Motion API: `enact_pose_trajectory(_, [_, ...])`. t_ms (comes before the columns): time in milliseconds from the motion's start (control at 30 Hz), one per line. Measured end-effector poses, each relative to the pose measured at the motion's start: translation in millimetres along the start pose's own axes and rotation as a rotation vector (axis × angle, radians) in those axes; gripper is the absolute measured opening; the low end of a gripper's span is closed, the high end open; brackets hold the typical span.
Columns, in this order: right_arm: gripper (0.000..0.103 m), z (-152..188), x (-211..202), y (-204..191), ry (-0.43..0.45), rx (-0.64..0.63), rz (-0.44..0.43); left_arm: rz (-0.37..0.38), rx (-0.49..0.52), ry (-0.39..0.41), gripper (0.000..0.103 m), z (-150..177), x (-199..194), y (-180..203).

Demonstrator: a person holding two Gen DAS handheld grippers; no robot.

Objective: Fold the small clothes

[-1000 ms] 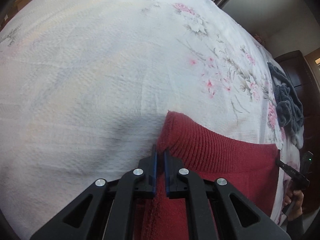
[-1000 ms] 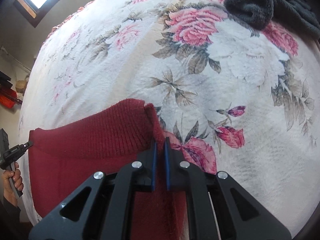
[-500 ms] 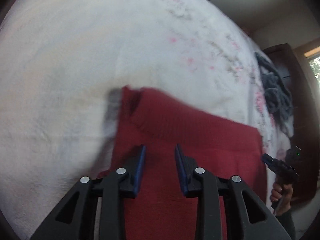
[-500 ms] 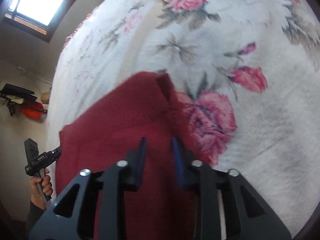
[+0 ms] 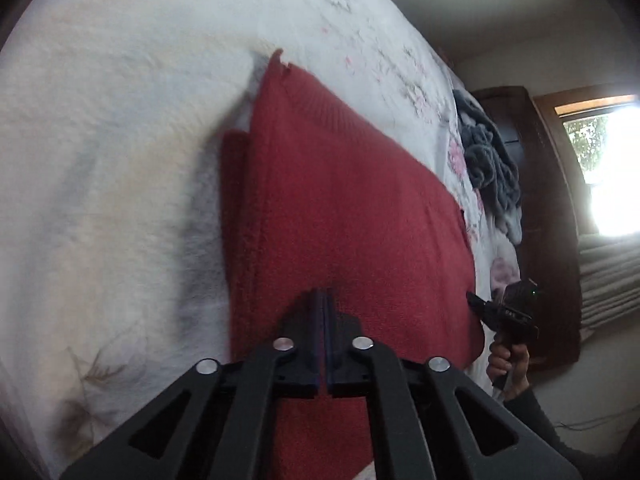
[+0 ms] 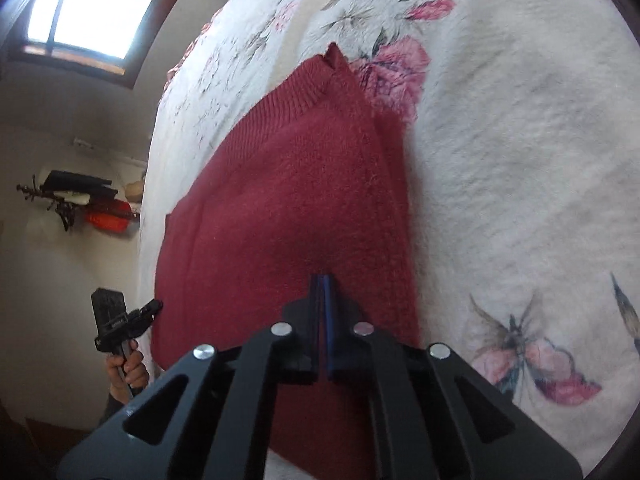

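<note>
With both the left tool [image 5: 322,300] and right tool [image 6: 323,285] closed empty over the red sweater [image 5: 340,200], we risk snagging the knit and dragging its fold crooked across the bed [image 5: 120,160].

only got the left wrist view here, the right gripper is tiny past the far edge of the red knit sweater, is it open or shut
Observer: Shut. In the right wrist view the right gripper has its jaws together over the red knit sweater. I cannot tell whether any cloth is pinched.
Operator: what does the sweater's edge look like on that side
Observer: A lower layer of the sweater peeks out along that edge, lying on the white floral bedspread.
Operator: anything near the gripper over there
Observer: Only a printed pink butterfly on the bedspread, apart from the sweater.
</note>
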State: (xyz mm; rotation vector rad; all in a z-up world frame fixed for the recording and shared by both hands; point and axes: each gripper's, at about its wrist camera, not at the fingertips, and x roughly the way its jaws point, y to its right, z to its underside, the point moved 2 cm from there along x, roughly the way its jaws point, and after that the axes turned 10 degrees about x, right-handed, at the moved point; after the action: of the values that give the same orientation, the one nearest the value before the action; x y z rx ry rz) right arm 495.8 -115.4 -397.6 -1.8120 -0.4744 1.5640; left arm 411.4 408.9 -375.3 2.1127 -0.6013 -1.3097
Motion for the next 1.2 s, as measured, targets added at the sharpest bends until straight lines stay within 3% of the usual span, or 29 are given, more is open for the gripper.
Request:
enact_pose_trajectory(33, [0.025,6,-11,-8,0.010,-0.005,-0.026,0.079,0.033,0.004,0.009,5,-7,19])
enact_pose_trajectory(133, [0.027,40,-27,-38,-0.039,-0.087,-0.107,0.158,0.131,-0.062,0.011,30,-4,57])
enact_pose_trajectory(233, [0.027,79,-7,-36,-0.115,-0.143,-0.040,0.058,0.151,-0.162,0.012,55,27,51])
enact_pose_trajectory(300, [0.014,88,15,-15,-0.143,-0.113,0.032,-0.031,0.135,-0.189,0.011,69,42,37])
enact_pose_trajectory(333, [0.000,88,19,-5,-0.142,-0.089,0.044,-0.052,0.120,-0.188,0.003,75,43,30])
enact_pose_trajectory(400, [0.000,83,12,8,-0.130,-0.024,0.008,-0.052,0.067,-0.161,0.002,80,34,21])
enact_pose_trajectory(567, [0.000,79,-34,37,-0.076,0.024,0.028,-0.067,-0.020,-0.108,0.002,99,1,1])
enact_pose_trajectory(633, [0.005,78,-58,36,-0.002,0.031,0.059,-0.052,-0.084,-0.060,0.002,105,-17,-9])
enact_pose_trajectory(700, [0.008,92,-75,23,0.049,-0.017,0.097,-0.034,-0.129,-0.003,0.013,112,-35,-12])
enact_pose_trajectory(767, [0.010,116,-77,-13,0.067,-0.141,0.163,-0.011,-0.177,0.051,0.035,122,-49,-12])
enact_pose_trajectory(800, [0.013,136,-70,-47,0.077,-0.264,0.242,-0.014,-0.190,0.071,0.043,125,-55,-12])
enact_pose_trajectory(833, [0.020,149,-61,-68,0.083,-0.348,0.300,-0.027,-0.203,0.096,0.060,128,-64,-10])
enact_pose_trajectory(867, [0.032,168,-49,-93,0.095,-0.455,0.360,-0.030,-0.208,0.119,0.066,130,-78,-14])
enact_pose_trajectory(900, [0.042,194,-27,-124,0.115,-0.583,0.429,-0.020,-0.206,0.140,0.066,130,-87,-13])
enact_pose_trajectory(933, [0.064,222,-3,-153,0.142,-0.711,0.490,-0.009,-0.204,0.160,0.066,131,-95,-12])
enact_pose_trajectory(967, [0.076,243,14,-168,0.173,-0.801,0.524,-0.001,-0.192,0.179,0.066,131,-102,-10])
enact_pose_trajectory(1033, [0.088,295,50,-201,0.250,-1.037,0.582,0.004,-0.182,0.211,0.070,130,-112,-5])
enact_pose_trajectory(1133, [0.090,354,110,-236,0.322,-1.332,0.644,-0.045,-0.180,0.233,0.077,132,-126,-7])
enact_pose_trajectory(1200, [0.088,379,150,-257,0.349,-1.478,0.693,-0.035,-0.191,0.248,0.078,133,-135,-15])
